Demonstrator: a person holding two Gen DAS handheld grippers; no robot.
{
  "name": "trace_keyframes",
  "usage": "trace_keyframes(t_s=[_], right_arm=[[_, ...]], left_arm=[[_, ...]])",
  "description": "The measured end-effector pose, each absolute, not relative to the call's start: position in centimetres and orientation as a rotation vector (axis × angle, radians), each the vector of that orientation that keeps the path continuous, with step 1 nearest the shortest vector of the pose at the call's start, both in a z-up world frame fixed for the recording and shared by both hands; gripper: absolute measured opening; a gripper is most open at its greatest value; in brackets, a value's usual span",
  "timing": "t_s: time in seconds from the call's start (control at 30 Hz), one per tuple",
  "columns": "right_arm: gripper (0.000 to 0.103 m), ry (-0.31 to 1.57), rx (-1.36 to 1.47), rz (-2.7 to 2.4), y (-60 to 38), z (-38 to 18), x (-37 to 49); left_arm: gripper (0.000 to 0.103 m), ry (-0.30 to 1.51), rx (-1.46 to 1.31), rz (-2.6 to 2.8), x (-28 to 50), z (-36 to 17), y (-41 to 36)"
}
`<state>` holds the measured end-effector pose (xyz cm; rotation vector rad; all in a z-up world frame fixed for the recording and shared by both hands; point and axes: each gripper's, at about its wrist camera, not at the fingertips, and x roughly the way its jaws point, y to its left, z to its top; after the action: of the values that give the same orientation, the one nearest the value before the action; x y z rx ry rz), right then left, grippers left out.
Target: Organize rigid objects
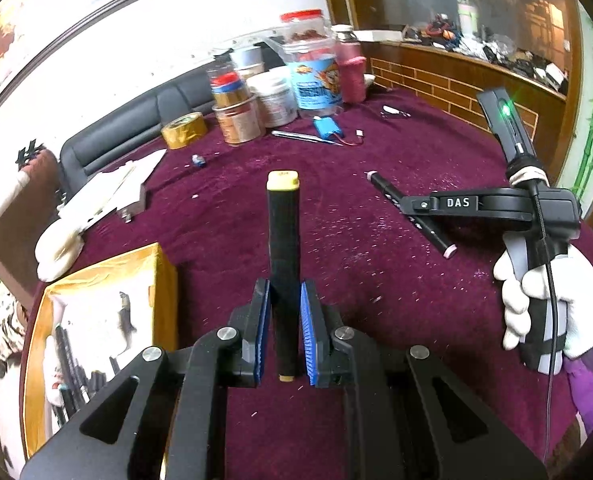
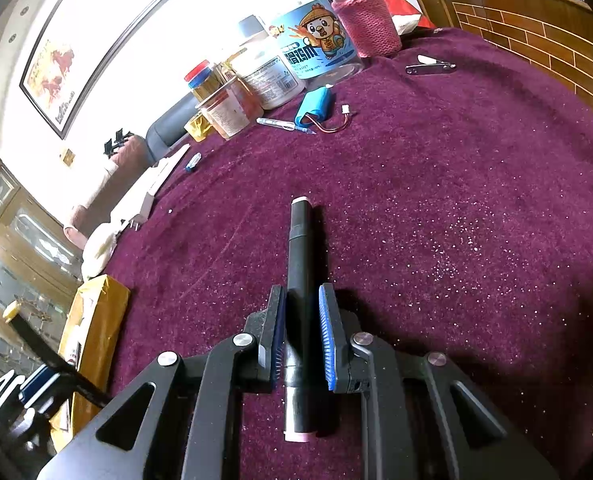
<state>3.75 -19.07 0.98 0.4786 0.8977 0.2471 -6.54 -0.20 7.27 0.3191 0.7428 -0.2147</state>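
Yellow-capped black marker sits clamped in the left gripper jaws above the purple worktop, beside the yellow box; pink-capped marker is clenched in the right gripper

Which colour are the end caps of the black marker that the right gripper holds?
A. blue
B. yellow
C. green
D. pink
D: in the right wrist view the black marker sits clamped between the blue fingers of the right gripper, and both of its end caps are pale pink; the yellow-capped marker is the one in the left gripper.
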Motion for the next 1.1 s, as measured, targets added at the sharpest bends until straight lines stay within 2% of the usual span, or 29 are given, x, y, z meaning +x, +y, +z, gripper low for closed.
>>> trace_keyframes(t_s=[0.33,0.57,0.7,0.77,1.1], right_arm=[[0.014,0.892,0.452,0.224,-18.6,1.2,3.6],[0.013,0.915,0.263,0.138,-16.1,2.1,3.8],[0.013,0.935,0.138,0.091,-14.4,2.4,3.5],[0.013,0.939,0.129,0.087,-14.4,2.4,3.3],[0.013,0.976,0.132,0.141,-12.5,2.8,1.8]], left_arm=[[0.012,0.696,0.197,-0.132,-9.8,9.3,7.0],[0.021,0.674,0.083,-0.039,-12.0,10.1,13.9],[0.020,0.682,-0.001,-0.050,-13.0,9.7,16.4],[0.016,0.665,-0.029,-0.063,-13.6,9.8,17.1],[0.015,0.581,-0.191,-0.109,-15.9,12.0,22.2]])
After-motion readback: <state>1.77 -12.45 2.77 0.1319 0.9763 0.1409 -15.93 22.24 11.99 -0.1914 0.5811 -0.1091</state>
